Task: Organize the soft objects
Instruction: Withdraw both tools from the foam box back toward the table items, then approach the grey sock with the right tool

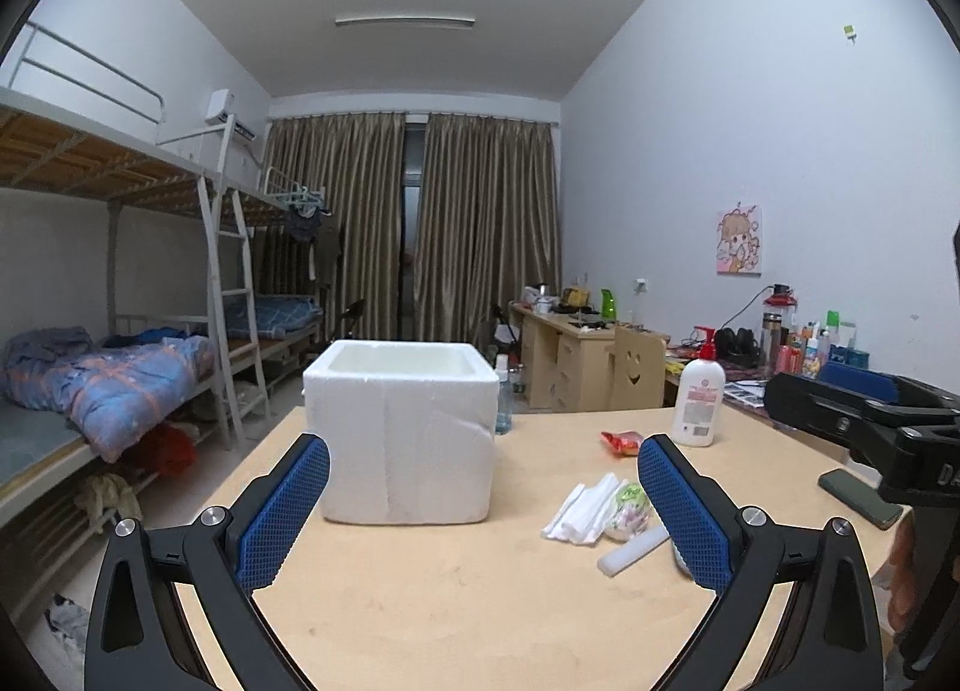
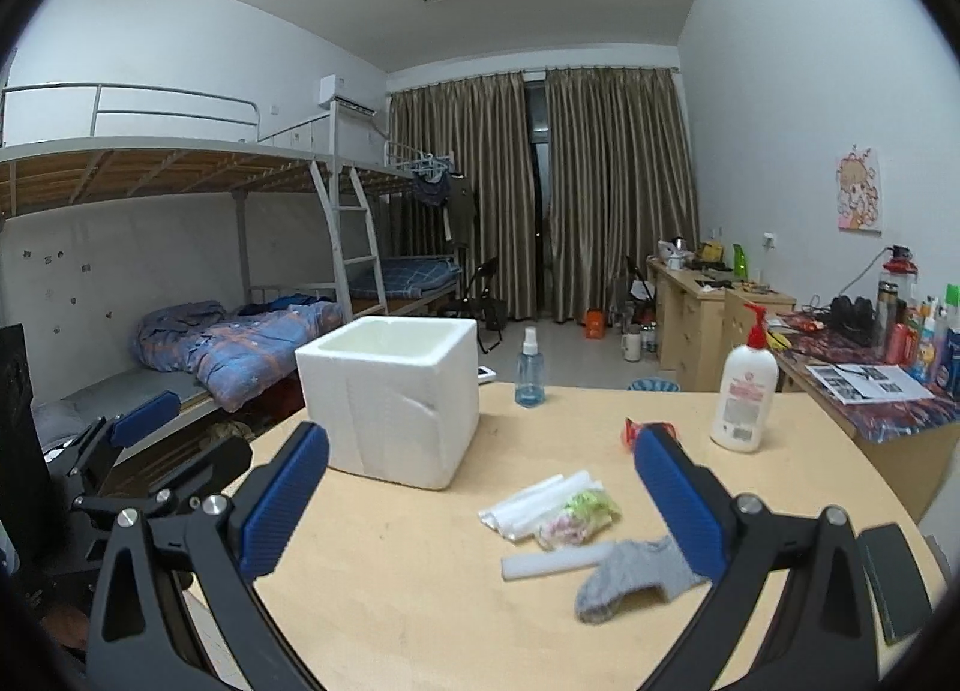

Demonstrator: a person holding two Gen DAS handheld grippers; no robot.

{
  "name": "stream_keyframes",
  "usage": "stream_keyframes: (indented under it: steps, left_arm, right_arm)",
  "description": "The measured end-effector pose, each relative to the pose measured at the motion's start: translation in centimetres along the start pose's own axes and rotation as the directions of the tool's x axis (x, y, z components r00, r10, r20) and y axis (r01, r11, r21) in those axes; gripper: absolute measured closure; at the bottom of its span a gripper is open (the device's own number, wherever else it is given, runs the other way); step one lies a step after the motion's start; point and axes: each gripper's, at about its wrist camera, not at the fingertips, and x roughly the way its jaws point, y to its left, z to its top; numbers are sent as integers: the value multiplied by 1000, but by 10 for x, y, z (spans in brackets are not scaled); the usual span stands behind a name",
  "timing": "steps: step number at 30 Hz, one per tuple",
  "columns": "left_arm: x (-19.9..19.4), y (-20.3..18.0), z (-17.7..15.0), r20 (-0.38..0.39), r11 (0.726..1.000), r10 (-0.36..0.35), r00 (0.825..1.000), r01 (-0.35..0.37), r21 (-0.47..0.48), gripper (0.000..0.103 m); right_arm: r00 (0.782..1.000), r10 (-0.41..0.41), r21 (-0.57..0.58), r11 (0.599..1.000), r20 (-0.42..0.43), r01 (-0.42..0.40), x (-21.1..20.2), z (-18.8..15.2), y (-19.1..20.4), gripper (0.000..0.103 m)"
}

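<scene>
- Above a round wooden table (image 2: 420, 601), the left tongs (image 1: 483, 502) hang with blue pads spread wide, gripping nothing.
- Alongside, the right tongs (image 2: 480, 496) are likewise spread wide and empty over the same surface.
- Just beyond the right tongs, a grey sock (image 2: 630, 577) lies crumpled, touching a white foam stick (image 2: 555, 560).
- Beside them rest folded white foam sheets (image 2: 534, 508) and a small clear bag of pastel pieces (image 2: 579, 517).
- Near the table's left edge, an open white styrofoam box (image 2: 390, 397) stands upright, well apart from the soft items.
- Farther back, a red snack packet (image 1: 621, 441), a white pump lotion bottle (image 2: 744, 397) and a blue spray bottle (image 2: 530, 370) stand on the table.
- Beyond, bunk beds (image 2: 198, 175) line the left wall.
</scene>
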Motion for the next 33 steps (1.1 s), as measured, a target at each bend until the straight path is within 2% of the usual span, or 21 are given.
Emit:
stream_keyframes:
  steps: [7,15,33]
  left_arm:
    - [-1,-12,-14,-28,1000,-15,1000,15,12,0]
    - [-2,-18,-15,-27,999,-32,999,33,21,0]
    - [29,-48,-28,-81,993,-96,992,101,62,0]
  right_arm:
    - [1000,-4,2,1000,-18,4,-12,-19,-1,0]
    - [1000,-29,21,999,-7,29,-22,-21,-9,0]
    - [993,-94,68,993,-69,99,-18,-37,-43,0]
